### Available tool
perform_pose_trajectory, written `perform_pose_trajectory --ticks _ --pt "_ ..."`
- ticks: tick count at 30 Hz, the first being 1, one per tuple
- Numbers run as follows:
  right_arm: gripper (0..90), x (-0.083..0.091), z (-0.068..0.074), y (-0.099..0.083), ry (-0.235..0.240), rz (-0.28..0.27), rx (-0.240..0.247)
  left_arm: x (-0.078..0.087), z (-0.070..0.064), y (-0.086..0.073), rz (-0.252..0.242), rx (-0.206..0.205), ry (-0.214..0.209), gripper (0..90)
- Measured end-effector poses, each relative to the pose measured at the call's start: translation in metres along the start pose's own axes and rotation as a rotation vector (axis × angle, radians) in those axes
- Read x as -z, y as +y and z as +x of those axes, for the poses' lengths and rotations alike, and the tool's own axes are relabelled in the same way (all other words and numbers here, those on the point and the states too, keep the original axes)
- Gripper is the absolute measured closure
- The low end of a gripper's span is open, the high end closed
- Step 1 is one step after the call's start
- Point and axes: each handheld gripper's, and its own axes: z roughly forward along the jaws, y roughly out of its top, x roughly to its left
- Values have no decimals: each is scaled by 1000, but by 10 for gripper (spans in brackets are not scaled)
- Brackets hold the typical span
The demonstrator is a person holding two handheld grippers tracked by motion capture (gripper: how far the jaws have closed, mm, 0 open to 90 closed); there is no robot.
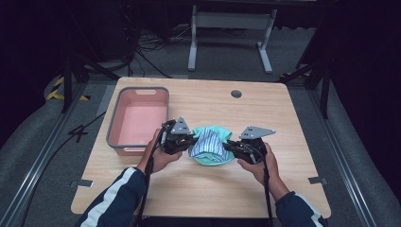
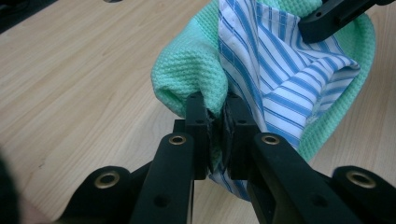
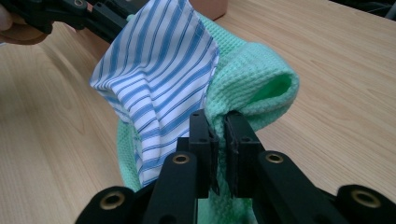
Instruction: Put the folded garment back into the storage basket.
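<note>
Your left gripper [image 2: 215, 122] has its black jaws pinched together on the mint-green waffle-knit cloth [image 2: 196, 60] and the blue-and-white striped cotton cloth [image 2: 275, 70] lying inside it. Your right gripper [image 3: 219, 133] is likewise clamped on the green cloth's opposite edge, the striped fabric just left of its fingers. The bundle hangs between both grippers, above the light wooden table [image 1: 198, 189]. A pink plastic bin with a grey rim [image 1: 140, 118] sits beyond your left gripper.
</note>
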Motion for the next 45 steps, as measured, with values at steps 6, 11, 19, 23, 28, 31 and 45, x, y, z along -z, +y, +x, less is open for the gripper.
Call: perform_pose_trajectory --ticks 6,11,19,23,28,31,45 --pt "824 -1 5 10 0 -3 21 13 3 3 -20 -3 25 827" --pt "824 -2 11 25 1 -6 48 25 5 5 -25 -17 55 827" --pt "824 -4 16 49 -4 -17 84 45 14 6 -82 16 83 827" --pt "823 -8 21 64 -2 -19 104 56 20 5 -95 25 102 827" --pt "823 -13 24 79 20 -44 103 69 26 3 -109 26 127 827" --pt "822 -18 29 88 30 -50 119 77 33 0 -118 40 143 827" --pt "821 -43 45 116 45 -49 138 101 48 -10 -150 90 202 827"
